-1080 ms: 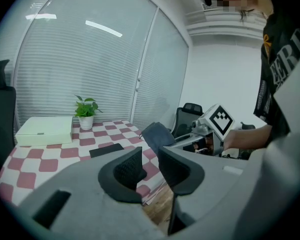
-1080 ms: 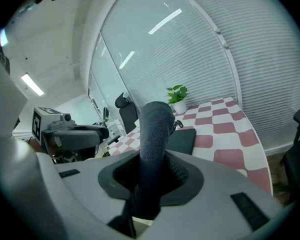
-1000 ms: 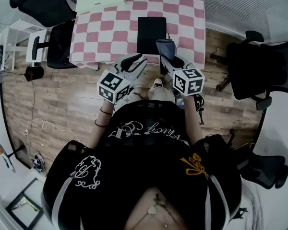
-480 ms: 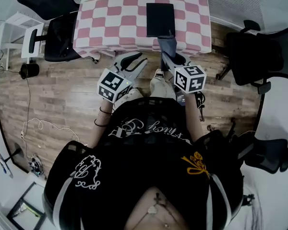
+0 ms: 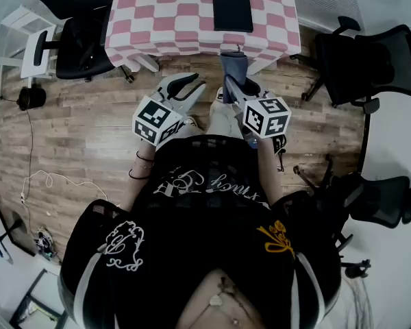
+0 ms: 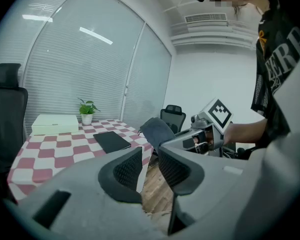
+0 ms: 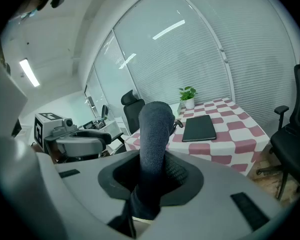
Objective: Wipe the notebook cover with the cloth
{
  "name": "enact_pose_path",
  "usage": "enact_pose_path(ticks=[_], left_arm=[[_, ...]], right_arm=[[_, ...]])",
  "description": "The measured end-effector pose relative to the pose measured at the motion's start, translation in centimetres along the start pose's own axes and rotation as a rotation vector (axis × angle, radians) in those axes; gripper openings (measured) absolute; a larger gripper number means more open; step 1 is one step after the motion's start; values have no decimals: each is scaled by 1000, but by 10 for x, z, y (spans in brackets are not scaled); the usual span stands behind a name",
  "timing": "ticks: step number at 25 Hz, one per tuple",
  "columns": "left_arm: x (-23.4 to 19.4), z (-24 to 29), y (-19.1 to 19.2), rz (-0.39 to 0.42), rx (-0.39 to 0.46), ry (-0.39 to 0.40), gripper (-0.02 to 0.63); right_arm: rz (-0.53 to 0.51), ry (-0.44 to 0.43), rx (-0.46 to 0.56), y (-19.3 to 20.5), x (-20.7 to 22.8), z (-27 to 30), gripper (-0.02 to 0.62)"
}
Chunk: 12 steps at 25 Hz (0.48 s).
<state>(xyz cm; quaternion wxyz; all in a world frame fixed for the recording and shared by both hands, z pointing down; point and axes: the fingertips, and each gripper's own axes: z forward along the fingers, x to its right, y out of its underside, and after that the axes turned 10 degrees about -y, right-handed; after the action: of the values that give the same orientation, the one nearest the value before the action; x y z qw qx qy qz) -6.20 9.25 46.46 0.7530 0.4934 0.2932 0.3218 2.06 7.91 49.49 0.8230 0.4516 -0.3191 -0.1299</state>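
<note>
The black notebook (image 5: pixel 232 9) lies closed on the pink-and-white checkered table (image 5: pixel 164 19); it also shows in the left gripper view (image 6: pixel 111 141) and the right gripper view (image 7: pixel 199 127). My right gripper (image 5: pixel 235 81) is shut on a blue-grey cloth (image 5: pixel 234 66), which stands up from the jaws (image 7: pixel 154 134). It hangs over the wooden floor, just short of the table's front edge. My left gripper (image 5: pixel 188 86) is beside it to the left, open and holding nothing (image 6: pixel 150 165). From there I see the cloth (image 6: pixel 156 129) off to the right.
A white box (image 6: pixel 55 124) and a potted plant (image 6: pixel 86 111) stand at the table's far side. Black office chairs stand left of the table (image 5: pixel 75 43) and to the right (image 5: pixel 370 53), with another lower right (image 5: pixel 377 201). A cable lies on the floor at left.
The table and notebook have slid toward the top of the head view, so the person has backed away. Both grippers keep their pose; the cloth is now off the table edge.
</note>
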Motion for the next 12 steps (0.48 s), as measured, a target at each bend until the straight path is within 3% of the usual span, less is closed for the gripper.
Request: enact_pose_path(ticks=[12], left_arm=[[27,-24,9,36,31,68,110]], right_arm=[[-68,-1,-31,38,-43,-14,91]])
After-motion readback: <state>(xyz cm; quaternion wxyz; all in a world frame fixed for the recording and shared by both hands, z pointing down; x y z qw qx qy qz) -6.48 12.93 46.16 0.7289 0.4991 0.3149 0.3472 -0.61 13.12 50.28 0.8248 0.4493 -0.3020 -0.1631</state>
